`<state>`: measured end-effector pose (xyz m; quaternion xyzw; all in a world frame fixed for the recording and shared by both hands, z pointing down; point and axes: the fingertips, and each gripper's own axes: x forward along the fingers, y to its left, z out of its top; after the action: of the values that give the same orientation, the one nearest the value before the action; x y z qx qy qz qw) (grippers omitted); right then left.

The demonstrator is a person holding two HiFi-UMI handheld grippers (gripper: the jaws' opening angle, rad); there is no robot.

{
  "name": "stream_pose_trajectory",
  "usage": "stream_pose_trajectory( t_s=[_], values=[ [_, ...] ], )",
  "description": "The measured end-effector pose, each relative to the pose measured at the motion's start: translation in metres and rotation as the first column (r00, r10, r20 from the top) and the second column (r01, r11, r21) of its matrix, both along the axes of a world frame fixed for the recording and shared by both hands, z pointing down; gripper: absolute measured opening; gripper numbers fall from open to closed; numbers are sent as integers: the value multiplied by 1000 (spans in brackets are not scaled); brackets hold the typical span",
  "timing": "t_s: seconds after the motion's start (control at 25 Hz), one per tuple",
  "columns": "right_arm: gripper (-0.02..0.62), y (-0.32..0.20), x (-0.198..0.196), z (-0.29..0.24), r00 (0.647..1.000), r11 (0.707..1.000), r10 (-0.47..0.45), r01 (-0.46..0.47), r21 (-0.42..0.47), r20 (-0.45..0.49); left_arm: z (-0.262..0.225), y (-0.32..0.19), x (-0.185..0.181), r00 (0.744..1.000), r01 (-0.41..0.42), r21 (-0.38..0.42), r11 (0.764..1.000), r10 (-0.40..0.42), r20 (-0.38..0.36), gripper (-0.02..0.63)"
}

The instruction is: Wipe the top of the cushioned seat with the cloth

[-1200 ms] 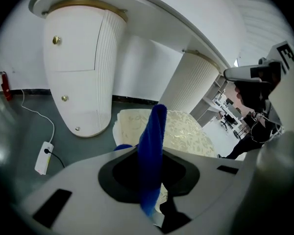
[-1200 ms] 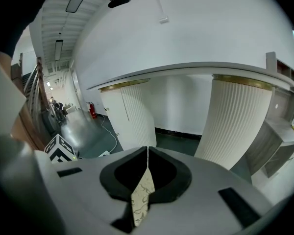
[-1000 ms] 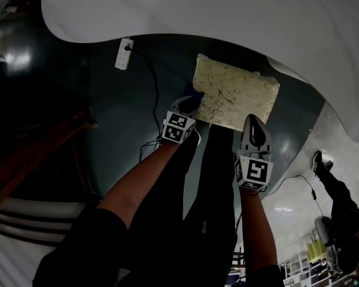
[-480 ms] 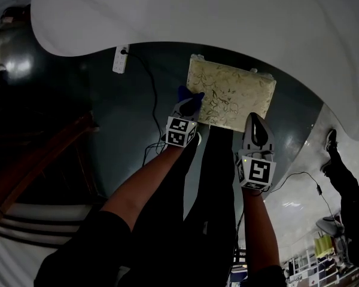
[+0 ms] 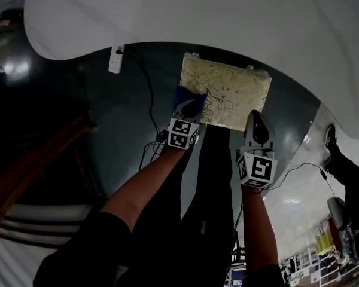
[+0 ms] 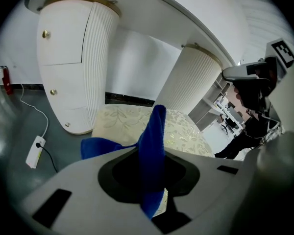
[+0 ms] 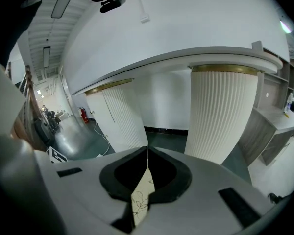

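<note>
the cushioned seat (image 5: pixel 225 92) – pale fabric with a leafy pattern – stands on the dark floor (image 5: pixel 125 130), tucked partly under the edge of a big white table (image 5: pixel 227 17). the left gripper (image 5: pixel 190 105) sits at the seat's near left corner, its jaws clenched on a blue cloth (image 5: pixel 183 94). in the left gripper view the cloth (image 6: pixel 154 131) stands up in a fold between the closed jaws of the left gripper (image 6: pixel 156 173), with one flap spreading out to the left over the corner of the seat (image 6: pixel 191 131); whether the cloth presses on the fabric i cannot tell. the right gripper (image 5: pixel 255 117) is near the seat's near right corner, its tip over the near edge, well apart from the cloth. in the right gripper view the jaws of the right gripper (image 7: pixel 146 155) are drawn together with nothing gripped – only a thin sliver of the patterned seat (image 7: pixel 142 192) shows through the slit between them. beyond both grippers rise the table's white ribbed pedestals (image 6: pixel 71 62). a white power strip (image 5: pixel 114 59) lies on the floor off the seat's far left corner, with a dark cable (image 5: pixel 148 94) running from it toward the person's legs.
</note>
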<state>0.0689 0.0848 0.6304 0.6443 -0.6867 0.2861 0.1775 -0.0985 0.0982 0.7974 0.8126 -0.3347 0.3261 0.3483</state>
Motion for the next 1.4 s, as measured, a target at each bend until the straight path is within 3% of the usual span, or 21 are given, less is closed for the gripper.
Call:
stream_pose_trajectory(
  t_s=[0.28, 0.52, 0.72, 0.96, 1.16, 1.4],
  values=[
    [38, 3, 16, 3, 1000, 1000, 21, -21, 2, -9, 1, 3, 14, 1000, 15, -9, 1000, -15, -1, 83],
    [38, 12, 35, 4, 997, 997, 74, -74, -9, 26, 0, 10, 40, 998, -56, 4, 998, 56, -3, 83],
    [38, 17, 49, 5, 993, 994, 110, -110, -3, 47, 2, 12, 52, 998, -57, -1, 998, 57, -5, 83],
    [38, 27, 60, 9, 978, 983, 182, -182, -17, 99, 1, 26, 80, 990, -141, 11, 990, 142, -17, 83],
    [38, 30, 57, 8, 974, 983, 185, -186, -5, 128, 1, 31, 98, 990, -137, 10, 990, 138, -26, 83],
    [38, 36, 62, 7, 974, 982, 187, -188, -5, 130, 1, 43, 122, 976, -217, 16, 976, 218, -24, 83]
  ],
)
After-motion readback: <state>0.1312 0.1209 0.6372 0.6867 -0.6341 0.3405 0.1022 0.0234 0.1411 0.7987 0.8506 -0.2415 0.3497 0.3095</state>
